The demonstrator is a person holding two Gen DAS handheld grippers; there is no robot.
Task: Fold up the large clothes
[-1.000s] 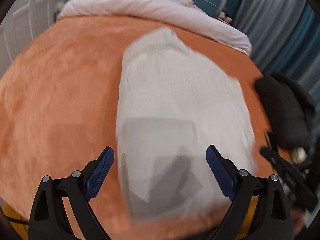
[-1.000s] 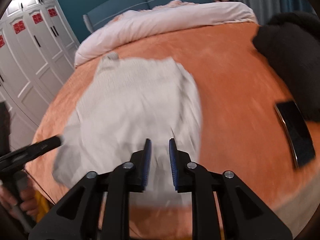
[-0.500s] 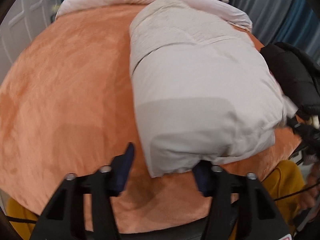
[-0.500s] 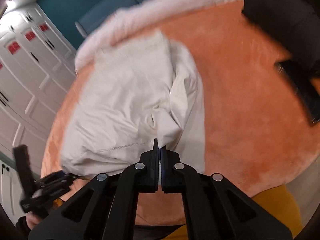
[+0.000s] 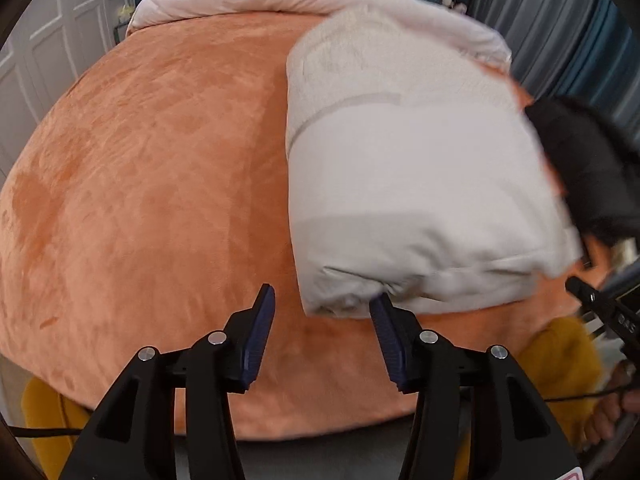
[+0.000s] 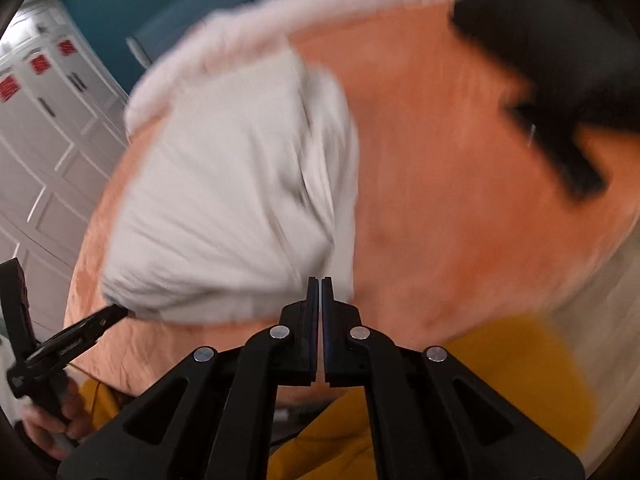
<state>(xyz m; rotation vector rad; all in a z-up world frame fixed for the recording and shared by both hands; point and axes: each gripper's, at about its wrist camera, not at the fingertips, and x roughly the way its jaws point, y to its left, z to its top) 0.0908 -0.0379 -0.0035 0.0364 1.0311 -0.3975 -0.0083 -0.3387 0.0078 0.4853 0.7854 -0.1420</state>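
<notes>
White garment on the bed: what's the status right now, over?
Left hand-held gripper open at white garment near edge. Right hand-held gripper shut on its corner. Black clothing beside it, not blocking.

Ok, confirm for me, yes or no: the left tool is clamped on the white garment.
No: the left tool stands wide open, with only its right finger touching the near edge of the white garment on the orange bedspread.
</notes>
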